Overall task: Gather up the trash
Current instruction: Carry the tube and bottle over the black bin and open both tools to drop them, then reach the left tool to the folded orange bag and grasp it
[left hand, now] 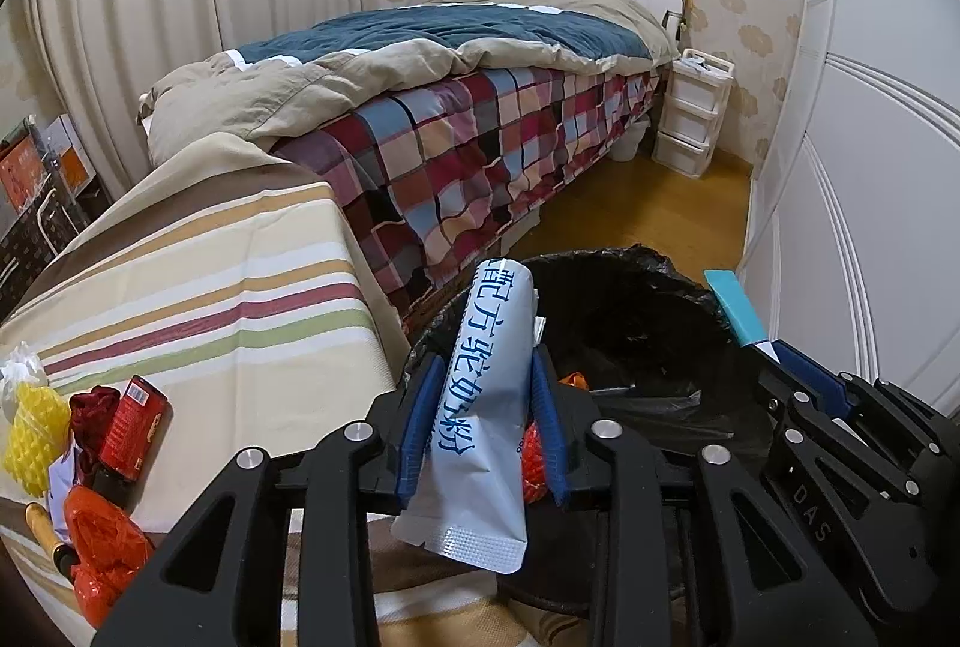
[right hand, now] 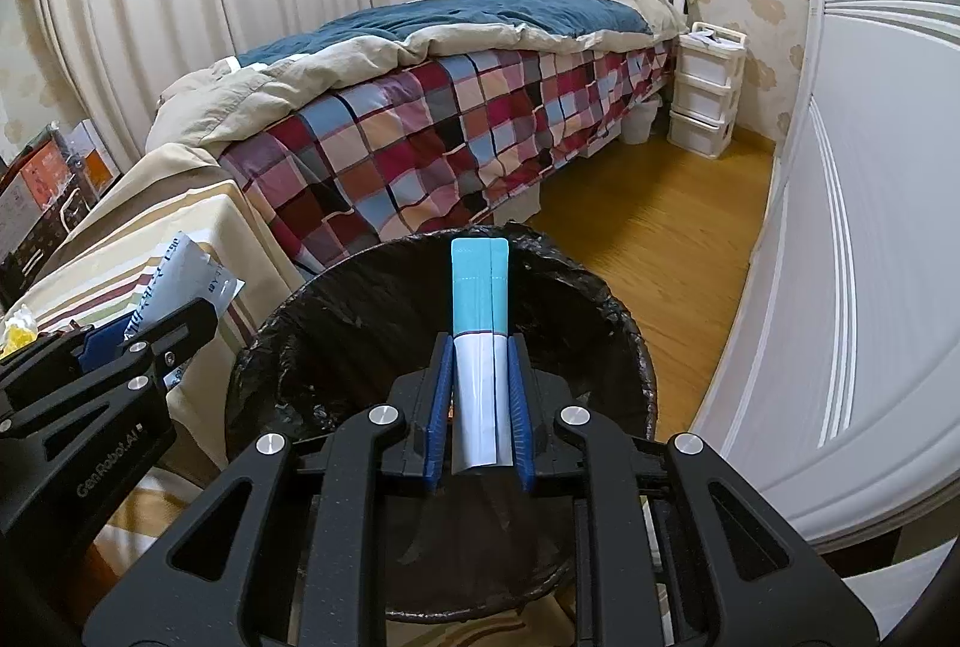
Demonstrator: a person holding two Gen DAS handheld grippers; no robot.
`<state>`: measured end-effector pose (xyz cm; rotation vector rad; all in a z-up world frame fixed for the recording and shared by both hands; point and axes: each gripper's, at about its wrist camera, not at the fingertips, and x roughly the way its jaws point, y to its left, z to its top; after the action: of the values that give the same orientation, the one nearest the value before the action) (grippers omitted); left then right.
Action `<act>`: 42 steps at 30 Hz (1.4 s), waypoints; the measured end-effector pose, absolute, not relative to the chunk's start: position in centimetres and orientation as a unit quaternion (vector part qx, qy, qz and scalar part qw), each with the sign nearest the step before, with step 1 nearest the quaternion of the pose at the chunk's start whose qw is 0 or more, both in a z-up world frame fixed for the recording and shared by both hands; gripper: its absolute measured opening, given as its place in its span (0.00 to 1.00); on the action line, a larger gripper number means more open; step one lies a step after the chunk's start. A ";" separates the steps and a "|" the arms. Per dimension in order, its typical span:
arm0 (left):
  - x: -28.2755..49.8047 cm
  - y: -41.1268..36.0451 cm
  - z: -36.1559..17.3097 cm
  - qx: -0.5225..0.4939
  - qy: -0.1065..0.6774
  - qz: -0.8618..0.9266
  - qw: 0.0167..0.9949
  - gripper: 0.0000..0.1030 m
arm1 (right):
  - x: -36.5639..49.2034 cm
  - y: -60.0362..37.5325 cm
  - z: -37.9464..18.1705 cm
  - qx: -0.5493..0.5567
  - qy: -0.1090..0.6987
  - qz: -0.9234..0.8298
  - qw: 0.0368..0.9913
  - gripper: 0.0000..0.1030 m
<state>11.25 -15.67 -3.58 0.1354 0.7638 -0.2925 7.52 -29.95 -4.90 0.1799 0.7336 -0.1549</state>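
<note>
Two items held: you are at the drop step, both above the black-lined round trash bin [right hand: 624, 323].
Left gripper [left hand: 487, 395]: fingers loosely around the pale blue printed sachet [left hand: 480, 443]; grip uncertain.
Right gripper [right hand: 480, 395]: fingers clenched on the folded teal-and-white packet [right hand: 480, 347].
Next move: release both over the opening.
Bin contents: orange scraps.
Surface [left hand: 240, 347]: more litter remains.

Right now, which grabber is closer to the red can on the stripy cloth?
Left. The left gripper hangs at the bin's near edge, just right of the red can. The right gripper sits farther right, over the trash bin.
</note>
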 end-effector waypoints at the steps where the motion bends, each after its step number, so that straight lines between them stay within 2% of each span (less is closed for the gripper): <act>1: 11.3 -15.6 -3.6 0.064 0.371 -0.142 0.916 0.37 | 7.5 -30.0 -4.9 0.089 0.356 -0.078 0.927 0.19; 3: 11.3 -15.6 -3.5 0.064 0.368 -0.138 0.917 0.49 | 7.5 -30.1 -5.0 0.091 0.357 -0.080 0.926 0.22; 4: 11.2 -15.5 -3.5 0.063 0.367 -0.137 0.918 0.53 | 7.5 -30.1 -5.0 0.093 0.357 -0.080 0.926 0.31; 5: 11.2 -15.4 -3.4 0.062 0.366 -0.134 0.919 0.60 | 7.5 -30.1 -5.0 0.093 0.356 -0.082 0.926 0.35; 6: 11.2 -15.3 -3.4 0.060 0.364 -0.133 0.920 0.67 | 7.5 -30.1 -5.0 0.092 0.354 -0.084 0.927 0.36; 8: 11.2 -15.2 -3.2 0.059 0.361 -0.130 0.922 0.73 | 7.5 -30.1 -5.0 0.091 0.354 -0.085 0.927 0.37; 11: 11.2 -15.0 -3.1 0.061 0.360 -0.128 0.922 0.75 | 7.2 -30.2 -5.0 0.093 0.353 -0.089 0.927 0.40; 18: 9.9 -13.9 -2.7 0.061 0.359 -0.117 0.924 0.79 | 6.3 -30.2 -4.9 0.091 0.351 -0.097 0.927 0.58; 22: 8.3 -12.6 -2.4 0.053 0.361 -0.114 0.924 0.80 | 5.3 -29.6 -4.8 0.090 0.352 -0.097 0.926 0.63; 42: 0.1 -3.6 -1.4 0.057 0.354 -0.061 0.932 0.80 | -1.7 -23.3 -3.6 0.077 0.359 -0.039 0.929 0.75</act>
<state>0.15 -3.63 -1.44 0.1166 0.7240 -0.1241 -1.74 -23.28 -3.59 0.1568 0.7359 -0.0805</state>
